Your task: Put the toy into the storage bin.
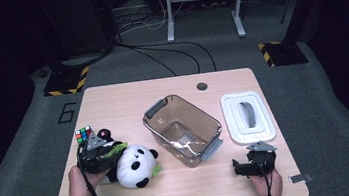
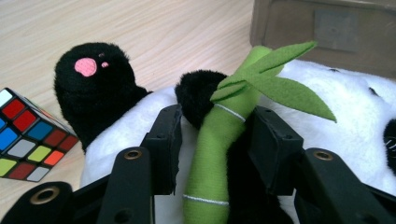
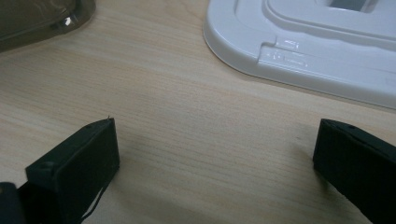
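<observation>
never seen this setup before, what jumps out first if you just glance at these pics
The plush panda at the table's front left catches the eye first, with the left gripper straddling its green bamboo stalk, jaws either side of it. Just behind it sits a colourful puzzle cube. Mid-table stands an empty clear brown bin, its white lid lying flat to the right, and the right gripper hangs open over bare wood near that lid.
</observation>
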The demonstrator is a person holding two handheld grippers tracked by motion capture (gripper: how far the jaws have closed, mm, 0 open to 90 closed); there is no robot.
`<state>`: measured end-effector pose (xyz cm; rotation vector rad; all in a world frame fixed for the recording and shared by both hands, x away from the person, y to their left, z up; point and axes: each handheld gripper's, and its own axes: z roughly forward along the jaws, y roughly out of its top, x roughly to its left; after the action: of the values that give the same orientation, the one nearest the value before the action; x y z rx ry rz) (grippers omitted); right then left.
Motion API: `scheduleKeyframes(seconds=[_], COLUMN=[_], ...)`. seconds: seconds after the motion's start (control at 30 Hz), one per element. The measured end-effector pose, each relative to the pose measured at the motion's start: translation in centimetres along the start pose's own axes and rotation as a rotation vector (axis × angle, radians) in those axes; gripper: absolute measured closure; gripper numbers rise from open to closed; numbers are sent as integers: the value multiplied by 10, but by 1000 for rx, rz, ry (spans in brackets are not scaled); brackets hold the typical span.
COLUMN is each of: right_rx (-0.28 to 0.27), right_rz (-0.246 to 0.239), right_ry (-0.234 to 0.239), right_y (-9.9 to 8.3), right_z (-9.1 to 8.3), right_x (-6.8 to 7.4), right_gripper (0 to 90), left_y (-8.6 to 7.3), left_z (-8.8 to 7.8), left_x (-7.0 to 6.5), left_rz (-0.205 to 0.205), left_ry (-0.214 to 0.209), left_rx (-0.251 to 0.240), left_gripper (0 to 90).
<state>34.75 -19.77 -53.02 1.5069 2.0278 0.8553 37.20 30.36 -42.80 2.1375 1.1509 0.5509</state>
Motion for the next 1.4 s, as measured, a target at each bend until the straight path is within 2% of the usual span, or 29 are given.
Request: scheduleKeyframes(seconds=[0.37, 0.5, 0.73, 0.87, 1.0, 1.27, 1.4], right_rx=[0, -1, 0, 0, 0, 1, 0], right_rz=[1, 1, 1, 1, 0, -1, 1], right_ry=[0, -1, 0, 0, 1, 0, 0], right_y=[0, 0, 0, 0, 0, 0, 0], right_z=[0, 0, 0, 0, 0, 0, 0], right_x=[0, 0, 0, 0, 0, 0, 0], right_gripper=[0, 0, 0, 0, 0, 0, 0], left_y=[-7, -10, -17, -18, -17, -16, -16], left_z=[2, 1, -3, -7, -11, -19, -25], left_x=[-3, -4, -1, 0, 1, 1, 2], left_rz=[-22, 12, 18, 26, 37, 61, 58], left_ry=[15, 25, -6, -16, -23, -29, -38], left_rx=[-3, -10, -77, -96, -91, -128, -142], left_gripper=[670, 695, 711, 717, 720, 720, 721])
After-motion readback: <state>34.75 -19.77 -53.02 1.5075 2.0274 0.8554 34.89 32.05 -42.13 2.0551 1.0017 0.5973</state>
